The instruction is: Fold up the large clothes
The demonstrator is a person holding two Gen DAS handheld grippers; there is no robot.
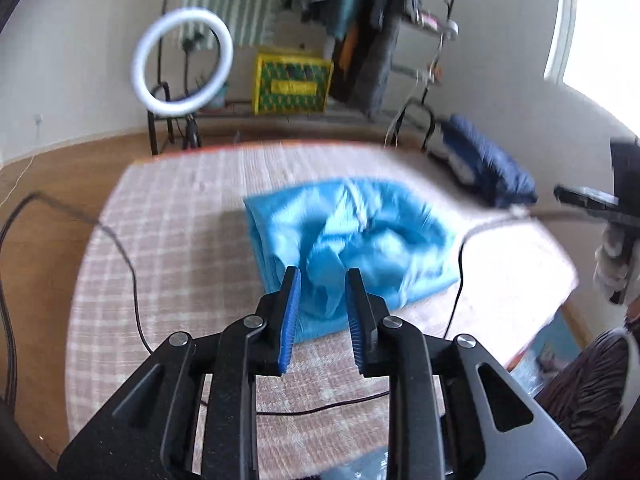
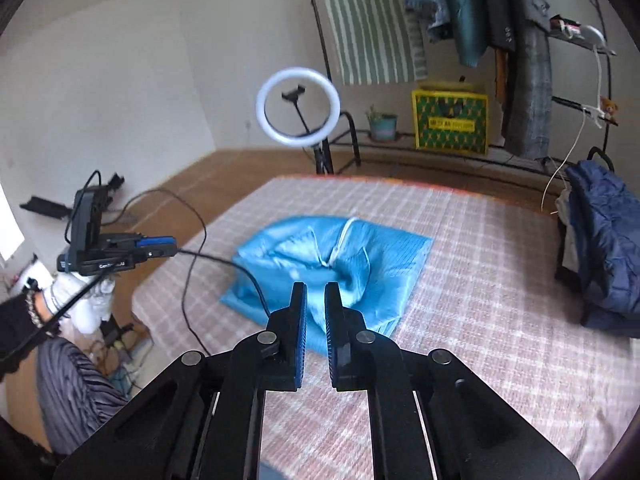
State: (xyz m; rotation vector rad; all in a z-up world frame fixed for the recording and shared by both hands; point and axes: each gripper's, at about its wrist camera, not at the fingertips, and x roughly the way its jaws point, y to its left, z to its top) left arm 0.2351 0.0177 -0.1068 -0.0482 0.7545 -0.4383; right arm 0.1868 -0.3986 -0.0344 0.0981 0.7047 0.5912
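Blue jacket lying crumpled on the checked bed cover, left gripper tipped down above it, fingers a little apart, holding nothing, right gripper tipped down too, fingers nearly together, empty

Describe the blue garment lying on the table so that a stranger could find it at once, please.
Start at the table with the checked cloth. In its middle lies the light blue garment, crumpled, a white drawstring showing. The only other garment nearby, the dark navy jacket, sits at the table's edge.
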